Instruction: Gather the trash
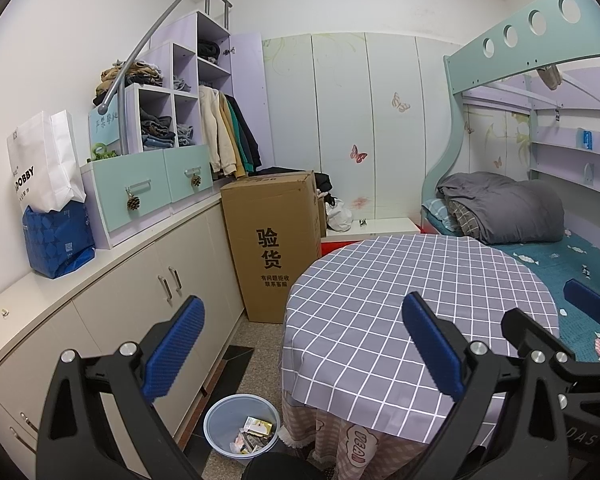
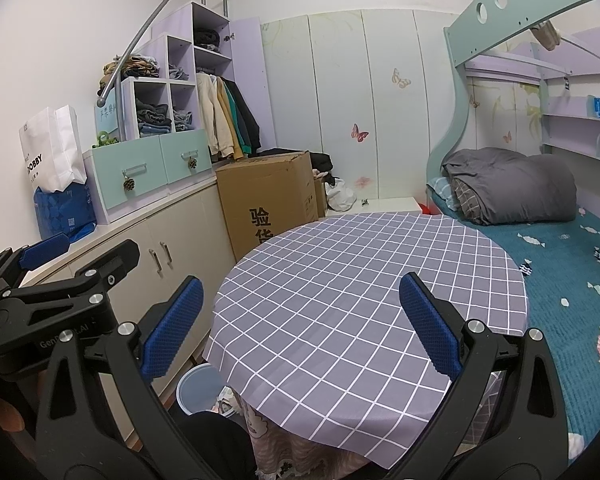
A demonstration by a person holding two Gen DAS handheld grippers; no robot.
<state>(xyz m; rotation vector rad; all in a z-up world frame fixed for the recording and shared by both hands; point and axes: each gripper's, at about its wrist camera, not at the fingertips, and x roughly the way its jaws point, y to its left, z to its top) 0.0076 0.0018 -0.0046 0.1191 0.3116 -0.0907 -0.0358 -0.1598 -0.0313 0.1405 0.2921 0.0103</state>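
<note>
A pale blue trash bin [image 1: 242, 426] stands on the floor left of the round table, holding several wrappers and small boxes [image 1: 256, 432]. In the right wrist view only part of the bin [image 2: 200, 388] shows, beside the table's edge. The round table [image 1: 400, 300] [image 2: 360, 300] carries a grey checked cloth with nothing on it. My left gripper [image 1: 304, 350] is open above the table's left edge and the bin, holding nothing. My right gripper [image 2: 300, 324] is open over the table, also holding nothing. The left gripper [image 2: 44, 256] shows at the far left of the right wrist view.
A tall cardboard box [image 1: 276, 240] stands between the table and the long beige cabinet [image 1: 140, 280]. A white bag [image 1: 44, 160] and a blue bag [image 1: 58, 240] sit on the cabinet. A bunk bed [image 1: 560, 256] with a grey duvet [image 1: 504, 208] runs along the right.
</note>
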